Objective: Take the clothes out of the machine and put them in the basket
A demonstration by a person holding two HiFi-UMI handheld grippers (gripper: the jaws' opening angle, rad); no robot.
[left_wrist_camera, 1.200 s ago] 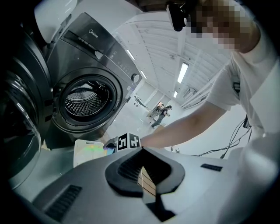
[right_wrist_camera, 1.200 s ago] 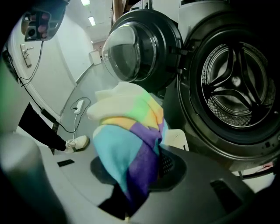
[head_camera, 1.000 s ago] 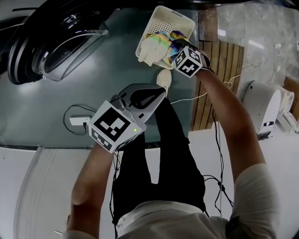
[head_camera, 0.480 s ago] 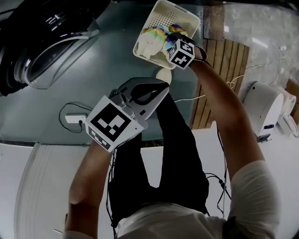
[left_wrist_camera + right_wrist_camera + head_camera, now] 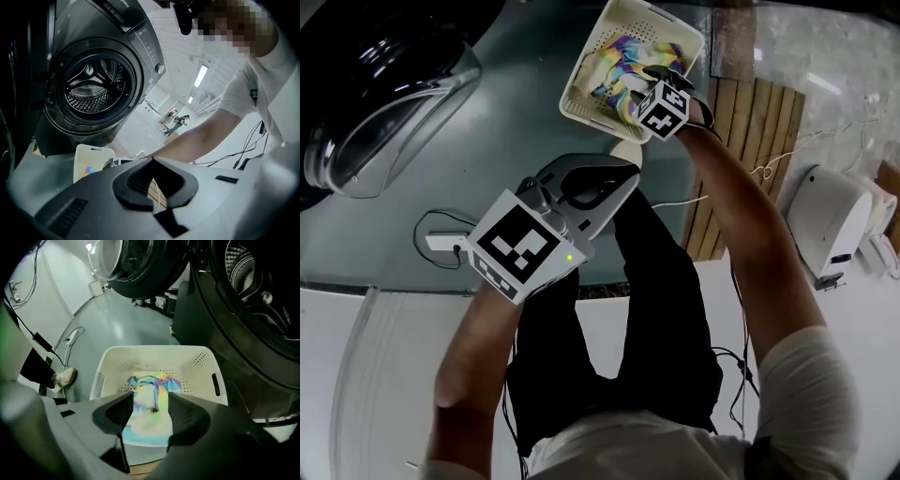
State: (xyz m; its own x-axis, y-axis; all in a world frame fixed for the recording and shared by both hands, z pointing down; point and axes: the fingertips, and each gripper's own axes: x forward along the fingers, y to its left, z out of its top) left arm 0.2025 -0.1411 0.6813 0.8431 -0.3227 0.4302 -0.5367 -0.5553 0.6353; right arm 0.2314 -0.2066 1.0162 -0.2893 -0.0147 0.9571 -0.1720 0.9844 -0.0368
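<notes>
**Unloading a washing machine: the deposit stage.** Nearest the person, the left gripper [image 5: 151, 161] hangs above the knees. Its jaws are pressed together at the tips with nothing between them, and it takes no part in this step.

Farther out, at the end of the outstretched arm, the right gripper [image 5: 151, 411] hovers just above the near rim of the basket [image 5: 154, 350]. Its jaws are spread and point down into the basket. The clothes [image 5: 151, 389], a bundle of pale and rainbow-coloured fabric, lie on the basket's perforated bottom. They show through the gap between the jaws, yet neither pad appears to touch them, so the load reads as let go.

The basket stands on the grey floor [image 5: 487, 178], just beyond the person's shoe [image 5: 628, 150] and close before the washing machine [image 5: 140, 42]. Farthest off, the machine's door [image 5: 384, 122] stands swung wide. The drum [image 5: 96, 86], as far as the left gripper view looks into it, shows bare metal and no fabric.

**Step in hand, by judgement:** the release of a garment into the basket, with the task near its end or ended. The next move calls for lifting the right gripper clear of the rim without snagging the fabric. It then calls for a look into the lower part of the drum, which no view shows fully. If anything is left there, the spread jaws must reach through the door opening, close on it and carry it to the basket
</notes>
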